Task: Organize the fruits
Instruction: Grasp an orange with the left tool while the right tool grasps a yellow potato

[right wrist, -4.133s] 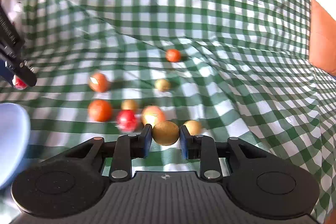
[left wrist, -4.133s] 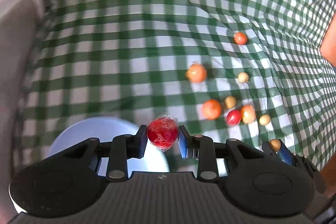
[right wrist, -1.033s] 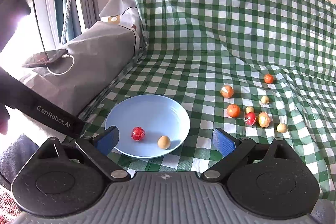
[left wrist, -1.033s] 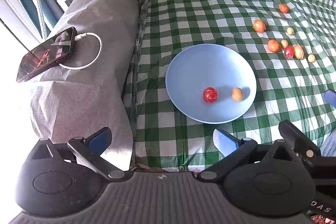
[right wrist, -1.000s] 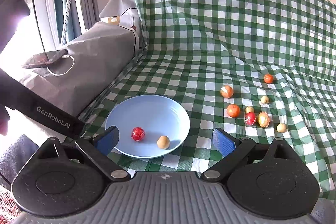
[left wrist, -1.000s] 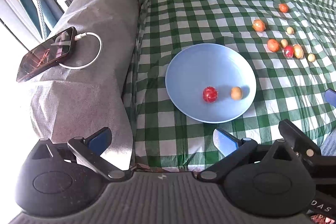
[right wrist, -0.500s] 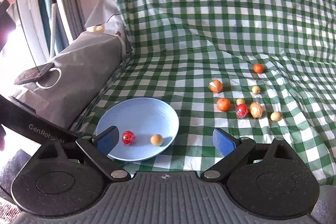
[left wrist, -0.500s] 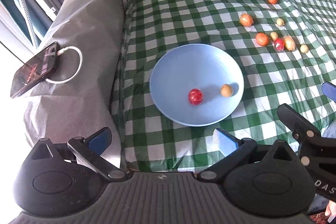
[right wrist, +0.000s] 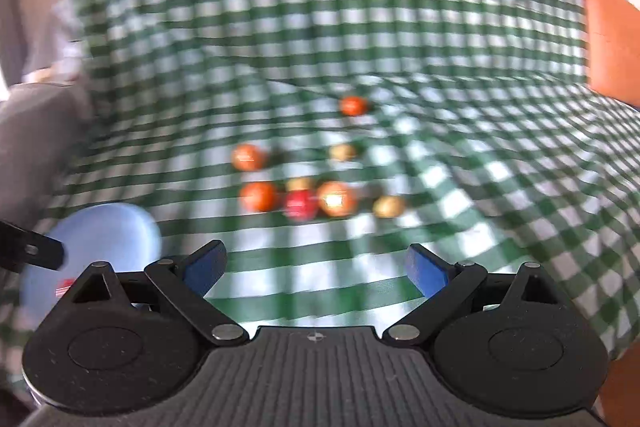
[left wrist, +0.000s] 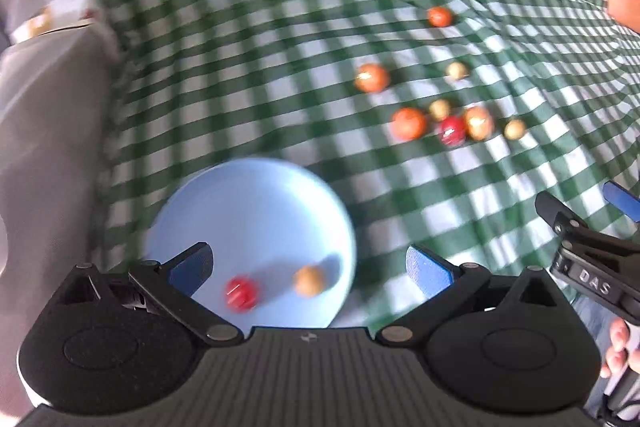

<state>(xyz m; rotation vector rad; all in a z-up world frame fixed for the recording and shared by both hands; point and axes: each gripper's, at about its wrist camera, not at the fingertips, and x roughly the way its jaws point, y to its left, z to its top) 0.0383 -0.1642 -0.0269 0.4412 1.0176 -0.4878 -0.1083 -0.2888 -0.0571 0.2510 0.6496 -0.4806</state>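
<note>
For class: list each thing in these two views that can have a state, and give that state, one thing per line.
left gripper: open, empty, over the plate's near edge.
right gripper: open, empty.
blue plate: upright, holding two fruits.
red fruit: lying in the plate.
tan fruit: lying in the plate.
eight loose fruits: lying on the checked cloth, outside the plate.

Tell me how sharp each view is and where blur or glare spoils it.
Left wrist view: the left gripper body is crisp, but the checked cloth, plate and fruit are smeared by motion. Right wrist view: the same, the right gripper sharp, the cloth streaked sideways, and glare whitens one orange fruit. Both views bend straight lines, fisheye style.
</note>
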